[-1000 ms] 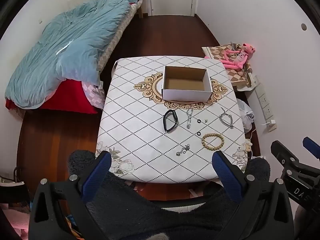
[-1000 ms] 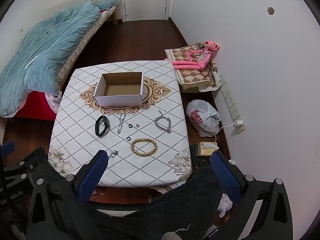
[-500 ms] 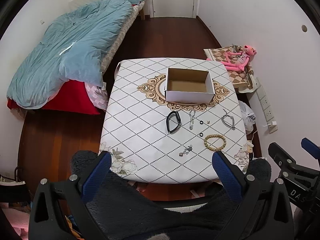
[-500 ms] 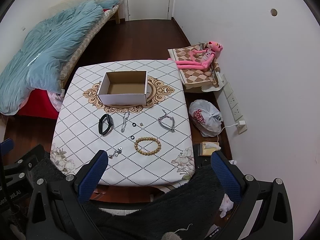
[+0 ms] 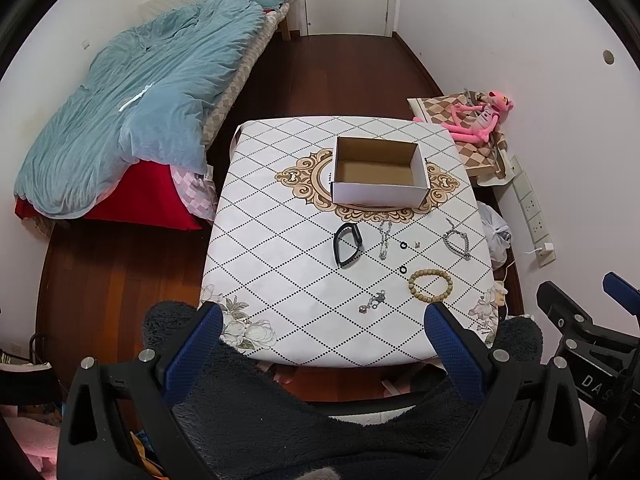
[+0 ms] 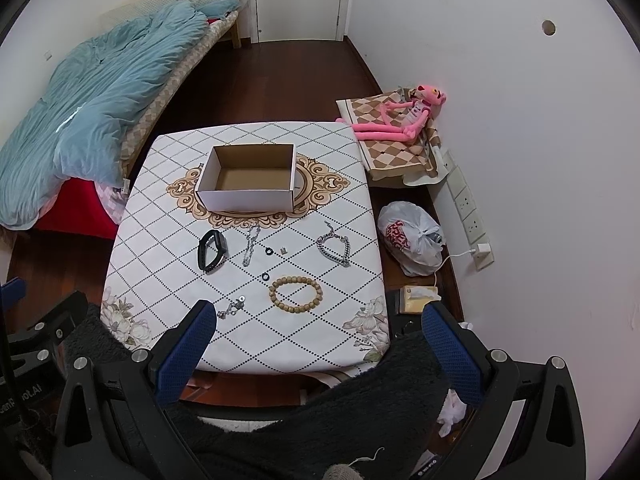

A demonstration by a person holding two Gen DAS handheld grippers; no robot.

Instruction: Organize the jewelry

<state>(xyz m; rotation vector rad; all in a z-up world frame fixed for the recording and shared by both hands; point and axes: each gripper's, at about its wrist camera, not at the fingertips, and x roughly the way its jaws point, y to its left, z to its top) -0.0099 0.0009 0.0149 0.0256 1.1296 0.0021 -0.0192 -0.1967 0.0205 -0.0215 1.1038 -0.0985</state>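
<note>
An open empty white cardboard box stands on the patterned table. In front of it lie a black band, a thin silver chain, two small black rings, a thick silver chain bracelet, a wooden bead bracelet and a small silver charm. My left gripper and right gripper are open and empty, held high above the table's near edge.
A bed with a blue quilt stands left of the table. A pink plush toy on a checked cushion, a white plastic bag and wall sockets lie to the right. Dark fleece fills the bottom of both views.
Both grippers have drawn up and back; the table looks slightly smaller and lower in both views. Nothing on the table has moved.
</note>
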